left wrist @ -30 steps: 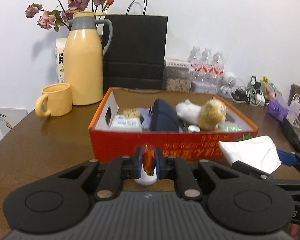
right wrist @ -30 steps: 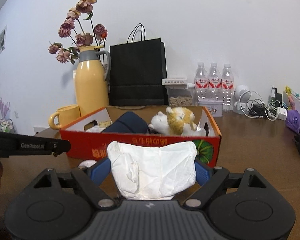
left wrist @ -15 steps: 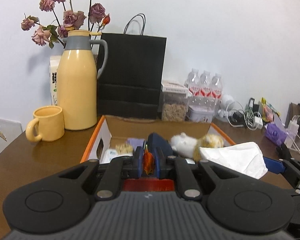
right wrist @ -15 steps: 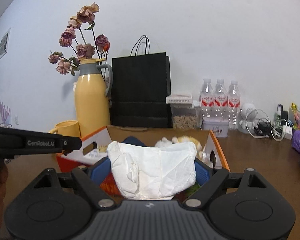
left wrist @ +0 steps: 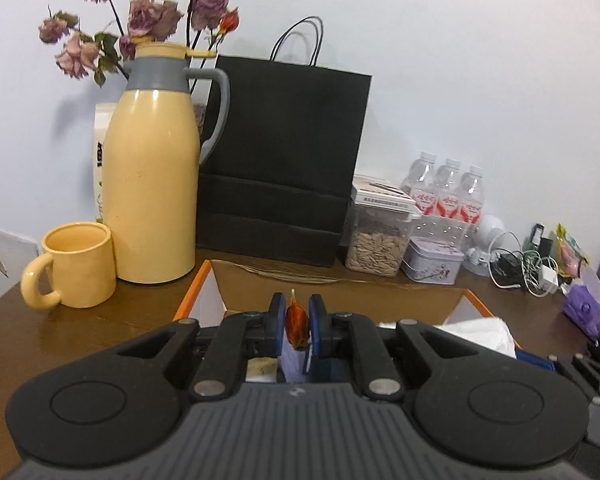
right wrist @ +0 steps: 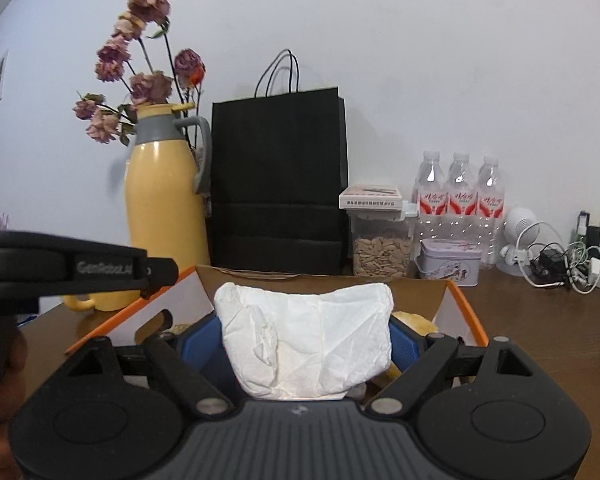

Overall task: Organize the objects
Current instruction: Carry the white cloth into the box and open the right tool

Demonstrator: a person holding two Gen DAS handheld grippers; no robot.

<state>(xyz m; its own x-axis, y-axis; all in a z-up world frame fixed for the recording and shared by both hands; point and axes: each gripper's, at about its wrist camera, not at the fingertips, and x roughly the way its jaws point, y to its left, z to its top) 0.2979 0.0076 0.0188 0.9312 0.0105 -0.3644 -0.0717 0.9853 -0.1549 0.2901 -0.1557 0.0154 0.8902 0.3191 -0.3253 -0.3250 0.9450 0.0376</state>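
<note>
- While both hands hang over the box [right wrist: 456,300], our right gripper [right wrist: 306,340] stands wide, its blue pads pressed against the two ends of a crumpled white tissue pack [right wrist: 308,340].
- Our left gripper [left wrist: 298,326] is nearly closed, pinching a small orange-red item [left wrist: 297,322]; we cannot tell what it is.
- Below the right gripper's jaws we see a bit of yellow plush [right wrist: 414,322] inside the box.
- Ahead of both grippers, beyond the box, stands a black bag [left wrist: 280,160].
- Ahead and left of the left gripper are a yellow jug [left wrist: 154,168] and, just beside it, a mug [left wrist: 74,266]; dried roses [left wrist: 148,16] rise behind the jug.
- Ahead and right are a seed jar [right wrist: 380,248], a tin [right wrist: 450,262] and three bottles [right wrist: 460,196].
- Farther right lie tangled cables [right wrist: 560,264] on the table [left wrist: 100,328].
</note>
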